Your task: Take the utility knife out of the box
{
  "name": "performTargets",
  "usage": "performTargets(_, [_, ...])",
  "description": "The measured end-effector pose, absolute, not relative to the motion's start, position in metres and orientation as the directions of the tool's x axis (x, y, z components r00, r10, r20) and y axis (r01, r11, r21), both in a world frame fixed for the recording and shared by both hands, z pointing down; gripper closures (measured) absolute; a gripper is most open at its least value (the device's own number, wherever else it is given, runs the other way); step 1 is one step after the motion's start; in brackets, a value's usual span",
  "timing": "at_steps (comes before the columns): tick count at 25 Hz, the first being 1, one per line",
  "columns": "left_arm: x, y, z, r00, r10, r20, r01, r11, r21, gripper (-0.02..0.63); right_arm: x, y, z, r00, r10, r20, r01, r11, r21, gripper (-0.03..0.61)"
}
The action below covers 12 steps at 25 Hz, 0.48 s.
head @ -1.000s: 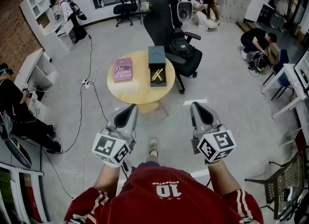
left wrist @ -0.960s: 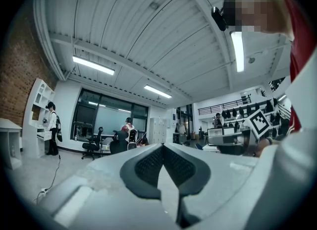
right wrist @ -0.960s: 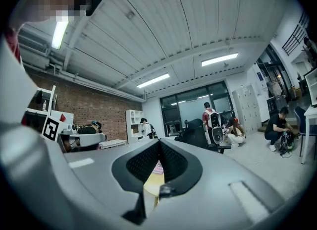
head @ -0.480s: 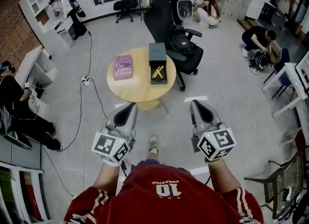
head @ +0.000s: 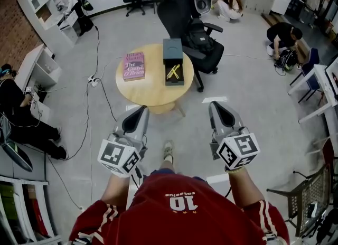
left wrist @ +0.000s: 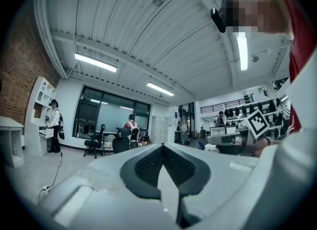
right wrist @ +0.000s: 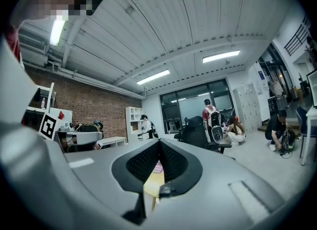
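Lying in open box (head: 172, 49): utility knife (head: 172, 72) | left tongs (head: 141, 111), right tongs (head: 215, 106): clenched, empty, well short

A round wooden table (head: 150, 94) stands on the grey floor (head: 248, 88). A dark, long box (head: 172, 54) lies on its top toward the right edge. Left of the box, apart from it, a pink book (head: 134, 65) lies flat, cover up.

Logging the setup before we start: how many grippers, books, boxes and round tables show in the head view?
grippers: 2, left gripper and right gripper
book: 1
box: 1
round table: 1
total: 5
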<state>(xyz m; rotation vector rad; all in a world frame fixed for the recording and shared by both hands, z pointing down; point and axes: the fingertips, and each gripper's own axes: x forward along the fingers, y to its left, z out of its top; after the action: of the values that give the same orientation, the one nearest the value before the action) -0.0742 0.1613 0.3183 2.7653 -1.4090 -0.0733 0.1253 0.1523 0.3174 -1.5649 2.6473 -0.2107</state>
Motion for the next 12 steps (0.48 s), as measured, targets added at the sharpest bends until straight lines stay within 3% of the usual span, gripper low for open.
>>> performTargets(12, [-0.079,0.113,0.326,0.582,-0.814,-0.003,-0.812,-0.580,0.066,0.611,0.121,0.102,0.327,-0.492,-0.869,0.048,-0.862,0.479,-0.164,0.578])
